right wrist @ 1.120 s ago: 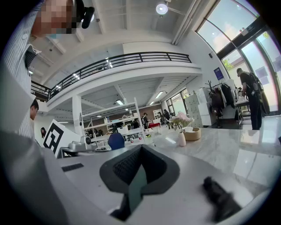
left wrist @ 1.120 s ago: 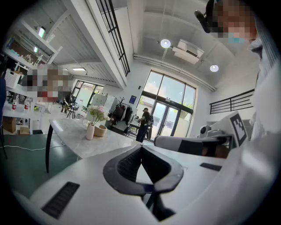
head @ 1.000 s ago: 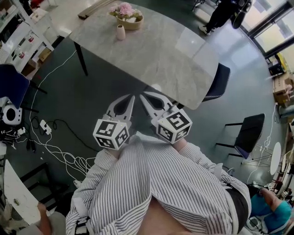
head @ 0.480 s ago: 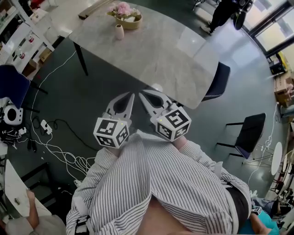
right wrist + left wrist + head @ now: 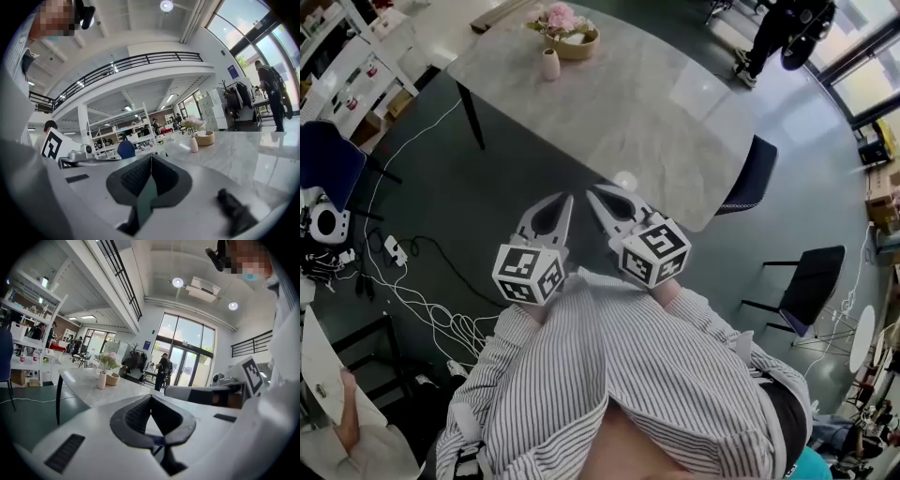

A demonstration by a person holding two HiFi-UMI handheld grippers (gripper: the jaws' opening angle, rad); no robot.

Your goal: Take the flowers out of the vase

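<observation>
Both grippers are held close in front of the person's grey-and-white striped shirt (image 5: 619, 375), side by side and pointing towards the near edge of the table, well short of the task items.

Left gripper (image 5: 568, 198): its own view shows the two jaws pressed together at the tips, with nothing between them.

Right gripper (image 5: 590, 192): jaws likewise pressed together at the tips, nothing between them. The tips of the two grippers lie just beside one another but are not seen to touch.

The long grey marble-patterned table (image 5: 628, 112) stands on dark legs ahead of the person. At its far end stands a small pale, narrow-necked vase (image 5: 549, 64), upright, with the pink flowers (image 5: 561, 17) rising from it. A round tan bowl (image 5: 579, 43) sits just beside the vase. Vase, flowers and bowl are all well apart from both grippers.

Surroundings: a dark floor (image 5: 506, 178) with white cables (image 5: 422, 300) lying loose to the left, a dark chair (image 5: 755, 173) tucked at the right-hand side of the table, a second dark chair (image 5: 811, 281) standing apart farther right, and a person in dark clothing (image 5: 783, 28) standing beyond the far right corner of the table.
</observation>
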